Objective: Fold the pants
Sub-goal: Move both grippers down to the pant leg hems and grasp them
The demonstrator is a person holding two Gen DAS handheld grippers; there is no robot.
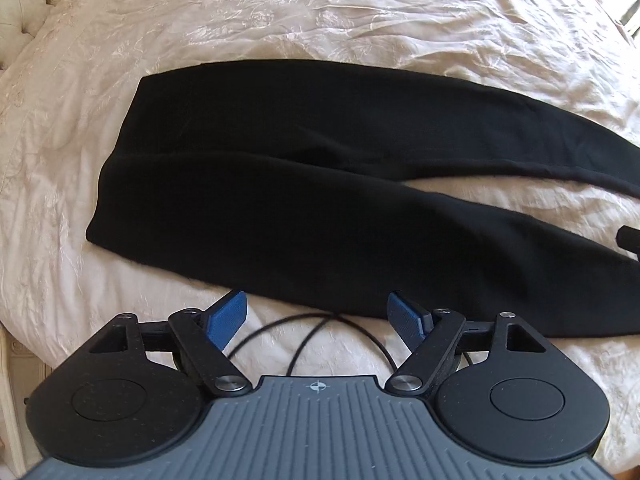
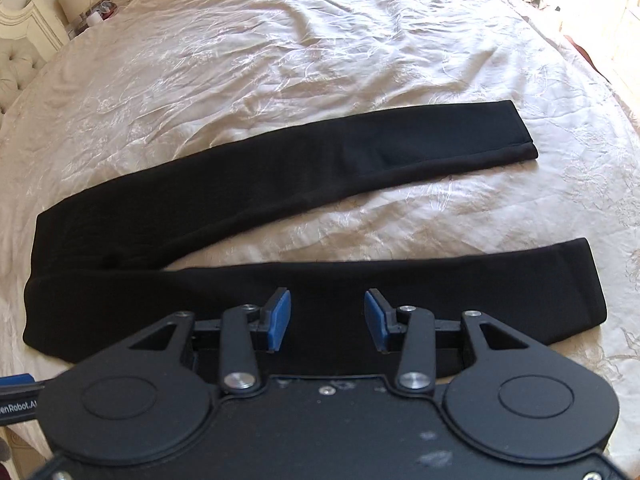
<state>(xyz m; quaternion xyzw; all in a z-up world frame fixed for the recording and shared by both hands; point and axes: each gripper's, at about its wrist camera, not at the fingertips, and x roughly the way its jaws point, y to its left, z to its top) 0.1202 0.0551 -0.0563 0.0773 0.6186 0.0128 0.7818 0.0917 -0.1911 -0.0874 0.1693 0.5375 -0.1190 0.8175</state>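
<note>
Black pants (image 1: 304,184) lie flat on a cream bedspread (image 1: 280,12), waistband to the left and both legs running right. In the left wrist view my left gripper (image 1: 318,314) hovers open just short of the near edge of the waist end, with nothing between its blue pads (image 1: 228,318). The right wrist view shows the pants (image 2: 280,184) with the two legs spread apart in a V. My right gripper (image 2: 327,314) stands open over the near leg (image 2: 440,292), its blue pads (image 2: 278,318) apart and empty.
A thin black cable (image 1: 320,332) loops on the bedspread under the left gripper. A tufted headboard (image 1: 24,4) stands at the far left. A nightstand with a lamp (image 2: 74,0) sits beyond the bed's left corner. Bright window light falls at the far right (image 2: 624,8).
</note>
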